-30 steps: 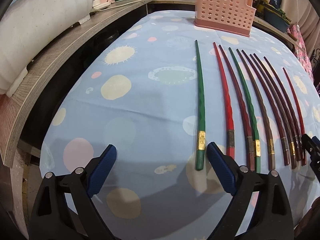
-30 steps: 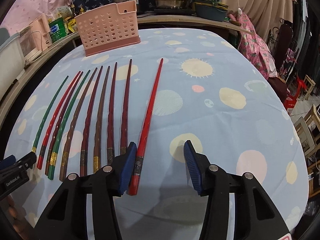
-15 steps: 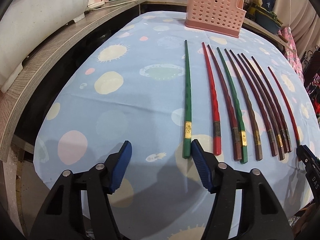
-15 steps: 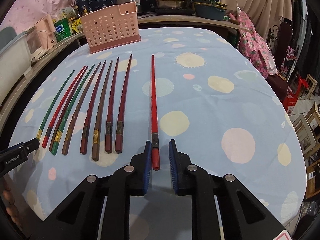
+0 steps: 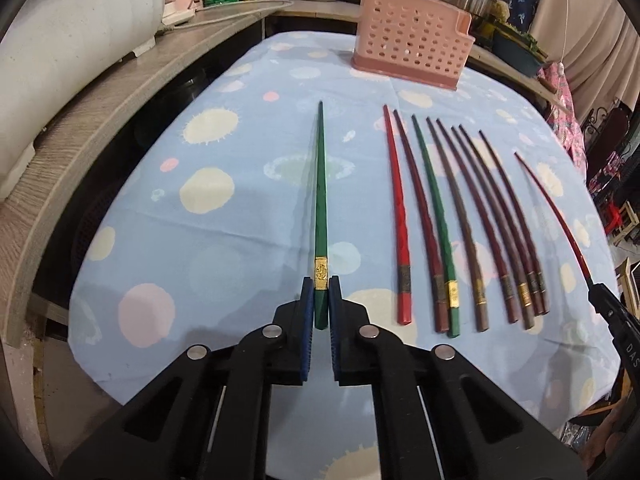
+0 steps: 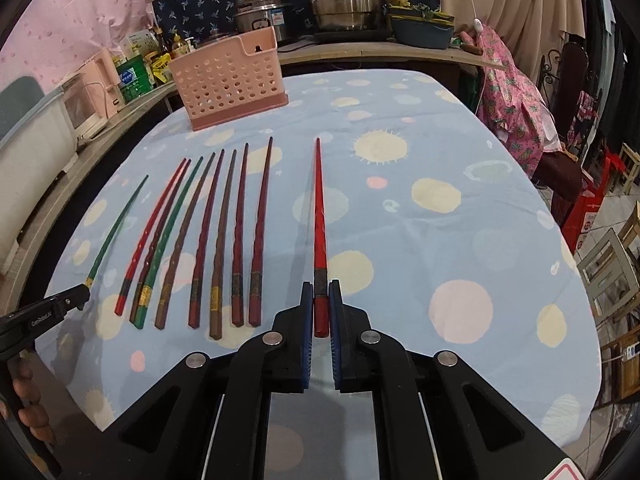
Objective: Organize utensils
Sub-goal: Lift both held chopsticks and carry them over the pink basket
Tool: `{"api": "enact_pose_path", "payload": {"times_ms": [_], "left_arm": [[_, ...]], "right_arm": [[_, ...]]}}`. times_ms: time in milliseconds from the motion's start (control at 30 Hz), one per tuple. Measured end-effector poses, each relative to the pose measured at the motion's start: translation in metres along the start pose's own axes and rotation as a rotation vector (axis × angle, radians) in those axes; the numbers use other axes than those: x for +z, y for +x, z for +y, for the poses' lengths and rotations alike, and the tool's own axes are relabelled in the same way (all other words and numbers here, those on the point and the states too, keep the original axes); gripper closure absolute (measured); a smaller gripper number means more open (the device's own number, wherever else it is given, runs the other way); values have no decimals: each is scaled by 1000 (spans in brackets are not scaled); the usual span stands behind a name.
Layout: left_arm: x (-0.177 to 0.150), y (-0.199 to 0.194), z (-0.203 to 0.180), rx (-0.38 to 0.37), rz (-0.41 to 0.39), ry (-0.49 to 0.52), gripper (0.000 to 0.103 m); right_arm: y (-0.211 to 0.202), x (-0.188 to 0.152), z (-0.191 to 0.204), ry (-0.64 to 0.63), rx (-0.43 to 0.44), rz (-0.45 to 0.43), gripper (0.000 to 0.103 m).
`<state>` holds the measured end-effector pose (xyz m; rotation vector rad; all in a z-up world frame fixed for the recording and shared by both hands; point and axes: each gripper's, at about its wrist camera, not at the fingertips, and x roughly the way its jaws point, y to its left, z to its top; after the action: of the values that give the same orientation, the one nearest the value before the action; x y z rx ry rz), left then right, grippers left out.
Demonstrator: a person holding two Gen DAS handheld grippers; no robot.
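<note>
My left gripper is shut on the thick end of a green chopstick that points away toward the pink perforated basket. My right gripper is shut on the thick end of a red chopstick. Both held chopsticks appear raised a little off the cloth. Between them several red, green and brown chopsticks lie side by side on the blue spotted tablecloth. The row also shows in the right wrist view, with the basket behind it.
A wooden counter with a white appliance runs along the left of the table. Pots and bottles stand on the counter behind the basket. A pink garment and chairs are at the right.
Both grippers closed: the left one moved onto the green chopstick and shut on it, the right one shut on the red chopstick. Each held chopstick has drawn away from the row.
</note>
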<state>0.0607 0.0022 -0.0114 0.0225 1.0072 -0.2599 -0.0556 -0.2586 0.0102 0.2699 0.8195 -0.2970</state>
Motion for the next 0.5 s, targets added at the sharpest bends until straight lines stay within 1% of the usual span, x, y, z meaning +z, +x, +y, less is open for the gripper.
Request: {"api": "enact_pose_path", "payload": {"times_ms": [100,267,367,500], "left_arm": [[15,-23,4,-23,-31,-25,96],[55,-63,6,-44,-128,-52,96],[83,-81,4,-52,-182,-52,96],[127,-93,1,-57,-242,-55,96]], "right_arm": [[-21,22,0,5,17,-55,96],[-49,73,0,6,35,-162,96],[-57,104,-1,3,46,-216,96],[-60,147,-3,10,62,-277,96]]}}
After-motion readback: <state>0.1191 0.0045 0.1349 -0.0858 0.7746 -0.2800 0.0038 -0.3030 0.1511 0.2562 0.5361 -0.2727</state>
